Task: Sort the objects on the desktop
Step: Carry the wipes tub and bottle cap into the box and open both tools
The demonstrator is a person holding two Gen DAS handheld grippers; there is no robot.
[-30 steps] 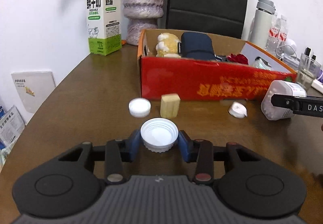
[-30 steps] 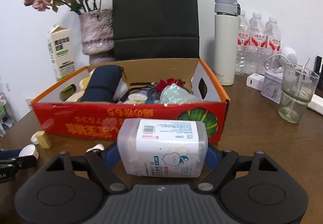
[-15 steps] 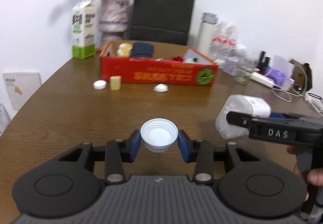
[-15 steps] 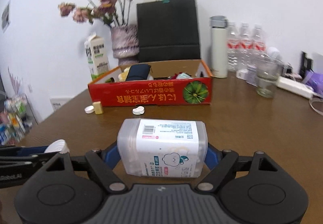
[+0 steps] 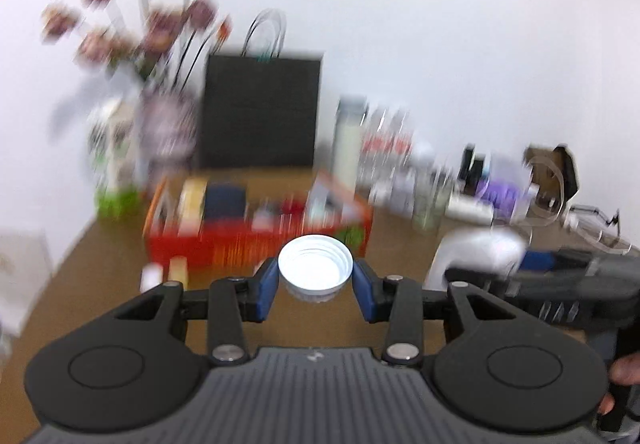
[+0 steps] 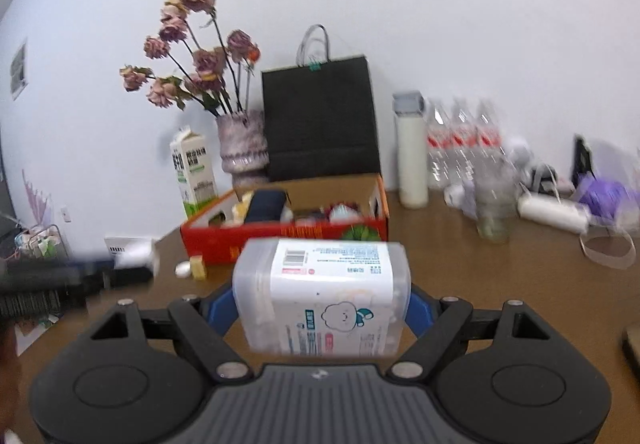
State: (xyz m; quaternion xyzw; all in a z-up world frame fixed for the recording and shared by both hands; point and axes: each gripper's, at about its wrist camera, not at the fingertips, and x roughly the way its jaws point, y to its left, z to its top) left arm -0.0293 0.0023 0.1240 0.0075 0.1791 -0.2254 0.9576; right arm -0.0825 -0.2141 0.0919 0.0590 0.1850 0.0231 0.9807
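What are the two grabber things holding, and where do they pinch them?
The left hand-held gripper pinches a white lid by opposite sides of its rim. The right hand-held gripper squeezes a clear plastic container at its two ends.

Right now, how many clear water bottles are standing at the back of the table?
3. The water bottles stand in a row by the wall, right of the tall white flask: left, middle, right. They look blurry; more may hide behind.

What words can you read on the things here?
None can be read for sure.
Plastic tub in the right gripper: barcode, cartoon bear, print too small.
Milk carton: large characters, blurred.
Red box: yellow print, blurred.
Water bottles: red labels, unreadable.
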